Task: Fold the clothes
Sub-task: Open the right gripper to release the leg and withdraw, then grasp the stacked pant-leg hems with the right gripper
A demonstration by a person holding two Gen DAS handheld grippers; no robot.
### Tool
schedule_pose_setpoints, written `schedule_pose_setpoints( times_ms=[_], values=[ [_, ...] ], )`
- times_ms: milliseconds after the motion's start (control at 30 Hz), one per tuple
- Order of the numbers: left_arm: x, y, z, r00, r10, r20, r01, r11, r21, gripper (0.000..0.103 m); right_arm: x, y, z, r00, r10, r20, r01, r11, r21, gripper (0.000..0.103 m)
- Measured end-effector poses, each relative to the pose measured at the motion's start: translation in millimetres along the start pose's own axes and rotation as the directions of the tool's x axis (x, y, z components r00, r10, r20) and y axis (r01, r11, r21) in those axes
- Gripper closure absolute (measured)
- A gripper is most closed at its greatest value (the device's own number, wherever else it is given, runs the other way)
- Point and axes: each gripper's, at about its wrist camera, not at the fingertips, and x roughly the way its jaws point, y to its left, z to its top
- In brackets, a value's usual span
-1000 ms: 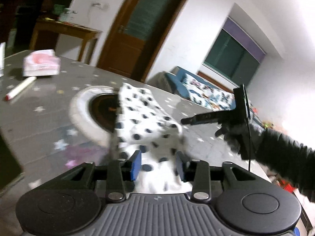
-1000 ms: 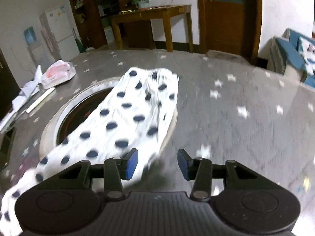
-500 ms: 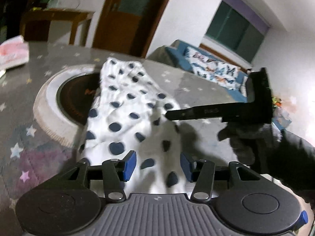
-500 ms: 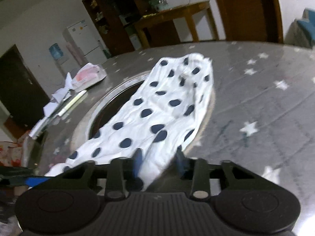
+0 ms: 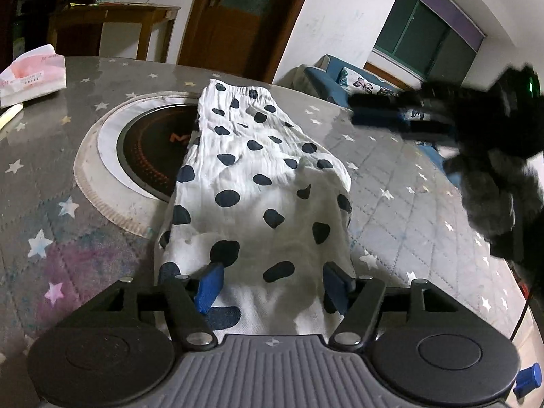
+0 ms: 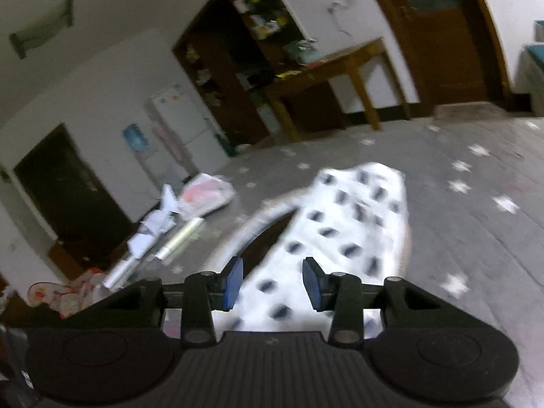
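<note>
Spreading out ahead of both tongs, the grey star-patterned worktop (image 5: 408, 176) carries everything in view. Sunk into it, ahead and to the left of the left tongs (image 5: 272, 287), is a round black burner (image 5: 149, 156) with a pale ring around it. The white garment with dark dots (image 5: 258, 183) lies lengthwise on the worktop, its far end with the elastic band away from the left tongs, its left edge draped over part of the burner, and its near end passing between the left tongs' blue pads (image 5: 209, 287). Those tongs are spread wide, the cloth lying loose between them. The right tongs (image 6: 273, 280) are spread too, hovering above the garment with nothing pinched; that view is blurred. From the left wrist view they (image 5: 391, 112) appear off to the right, above the worktop. A pink tissue pack (image 5: 32, 78) sits far left of the left tongs.
</note>
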Motion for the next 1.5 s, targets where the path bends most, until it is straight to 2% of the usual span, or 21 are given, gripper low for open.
schedule_pose_setpoints(
  times_ms=[167,300,467,700,767,833,900,1033,1200,1267,1400,1500],
  values=[
    [3.3,0.2,0.1,1.000,-0.013,0.002,0.013,1.000,0.011,0.029,-8.3,-30.3,-32.2,0.995,-0.085,-0.061,0.086,0.996,0.015,0.063],
    [6.9,-5.4,-1.5,1.000,-0.018,0.005,0.018,0.999,0.034,0.013,-5.6,-38.4,-46.8,0.995,-0.057,-0.081,0.059,0.998,0.024,0.063],
    [10.5,-13.2,-4.2,1.000,-0.019,0.006,0.018,0.997,0.076,0.004,6.8,-36.6,-49.8,0.998,-0.002,-0.063,0.004,1.000,0.020,0.063],
    [14.8,-19.7,-5.7,1.000,-0.005,0.000,0.005,0.994,0.112,0.000,24.2,-41.3,-47.3,0.998,0.048,-0.050,-0.047,0.999,0.024,0.062],
    [15.7,-20.5,-6.3,1.000,-0.001,0.001,0.000,0.993,0.118,0.000,25.8,-45.0,-44.5,0.997,0.057,-0.045,-0.055,0.998,0.025,0.058],
    [16.1,-21.4,-6.8,1.000,0.003,0.001,-0.003,0.992,0.123,0.000,28.1,-49.0,-40.6,0.995,0.081,-0.054,-0.080,0.996,0.035,0.058],
    [17.2,-22.5,-6.6,1.000,0.008,-0.001,-0.008,0.992,0.130,0.000,30.9,-49.9,-37.3,0.988,0.128,-0.084,-0.126,0.992,0.033,0.059],
    [18.5,-22.9,-6.5,1.000,0.012,0.000,-0.012,0.991,0.134,0.000,29.1,-43.0,-34.2,0.970,0.167,-0.179,-0.176,0.984,-0.033,0.060],
    [18.8,-22.2,-6.7,1.000,0.009,0.002,-0.009,0.990,0.139,0.000,11.1,-26.1,-32.3,0.948,0.132,-0.291,-0.188,0.966,-0.176,0.065],
    [18.9,-21.7,-6.4,1.000,0.006,0.003,-0.007,0.990,0.138,0.000,5.2,-21.7,-31.2,0.951,0.091,-0.295,-0.161,0.961,-0.225,0.065],
    [18.7,-21.1,-6.8,1.000,0.004,0.006,-0.005,0.991,0.137,0.000,4.4,-23.4,-30.4,0.968,0.010,-0.250,-0.078,0.962,-0.263,0.065],
    [18.5,-21.8,-6.7,1.000,0.006,0.006,-0.007,0.990,0.140,0.000,13.6,-29.0,-31.8,0.972,-0.002,-0.233,-0.055,0.970,-0.235,0.072]
  ],
)
